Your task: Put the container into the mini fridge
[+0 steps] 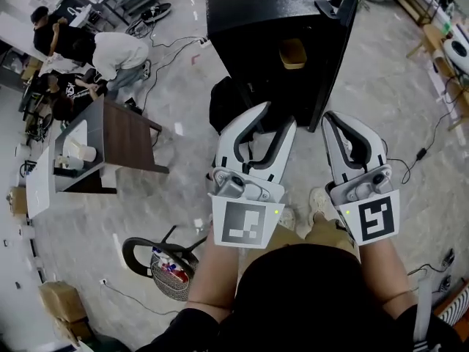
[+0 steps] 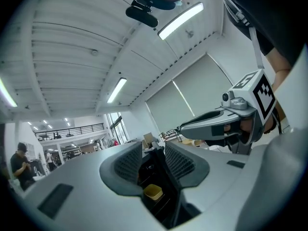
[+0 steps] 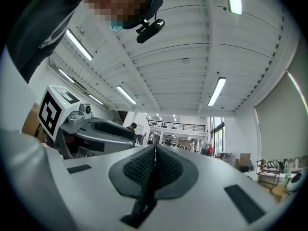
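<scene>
— Nearest first: the white plastic left claw?
— Parted, with nothing between its jaws. The white right claw was closed and empty.
— And the small yellow-tan container?
— Already on a shelf inside the black box-shaped mini fridge, well beyond both claws.
— What remained?
— Probably only the black door, which stood open.

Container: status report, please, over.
Left gripper open, empty; right gripper shut, empty. Container inside mini fridge, door open. No obstruction seen.
</scene>
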Tool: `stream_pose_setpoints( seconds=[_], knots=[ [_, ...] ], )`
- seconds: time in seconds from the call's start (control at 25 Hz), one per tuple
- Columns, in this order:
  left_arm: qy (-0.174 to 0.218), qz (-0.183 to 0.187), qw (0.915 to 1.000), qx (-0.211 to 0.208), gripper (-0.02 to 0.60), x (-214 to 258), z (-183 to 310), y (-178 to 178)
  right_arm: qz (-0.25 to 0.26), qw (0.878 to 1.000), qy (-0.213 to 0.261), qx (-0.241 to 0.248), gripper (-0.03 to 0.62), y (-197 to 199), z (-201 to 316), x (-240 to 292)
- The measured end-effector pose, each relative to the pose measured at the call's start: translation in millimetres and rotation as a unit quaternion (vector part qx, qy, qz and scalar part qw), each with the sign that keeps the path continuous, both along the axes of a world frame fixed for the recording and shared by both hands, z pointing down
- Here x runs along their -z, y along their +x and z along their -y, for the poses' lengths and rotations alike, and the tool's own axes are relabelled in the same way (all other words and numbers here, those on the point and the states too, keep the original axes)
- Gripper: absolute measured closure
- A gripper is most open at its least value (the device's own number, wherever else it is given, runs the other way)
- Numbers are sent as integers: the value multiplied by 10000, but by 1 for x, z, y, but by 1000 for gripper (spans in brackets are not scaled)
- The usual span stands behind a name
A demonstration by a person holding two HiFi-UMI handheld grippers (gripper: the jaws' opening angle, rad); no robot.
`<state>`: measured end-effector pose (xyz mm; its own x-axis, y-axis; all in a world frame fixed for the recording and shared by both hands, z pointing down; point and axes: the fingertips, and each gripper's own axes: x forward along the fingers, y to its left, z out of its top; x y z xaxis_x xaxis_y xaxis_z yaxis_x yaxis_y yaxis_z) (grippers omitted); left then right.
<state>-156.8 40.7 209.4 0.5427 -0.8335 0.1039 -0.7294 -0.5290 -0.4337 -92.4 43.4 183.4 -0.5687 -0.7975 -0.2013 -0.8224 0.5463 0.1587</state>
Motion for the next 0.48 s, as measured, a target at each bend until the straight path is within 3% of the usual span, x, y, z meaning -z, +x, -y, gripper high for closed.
stream_pose_setpoints(
  seconds=[0.16, 0.48],
  knots=[
    [430, -216, 9985, -262, 431, 19, -12, -5, 83, 9997, 16, -227, 557, -6, -21, 5],
    [449, -377, 9980, -251, 477, 24, -28, -8, 63, 9994, 63, -349, 557, -6, -37, 18]
  ],
)
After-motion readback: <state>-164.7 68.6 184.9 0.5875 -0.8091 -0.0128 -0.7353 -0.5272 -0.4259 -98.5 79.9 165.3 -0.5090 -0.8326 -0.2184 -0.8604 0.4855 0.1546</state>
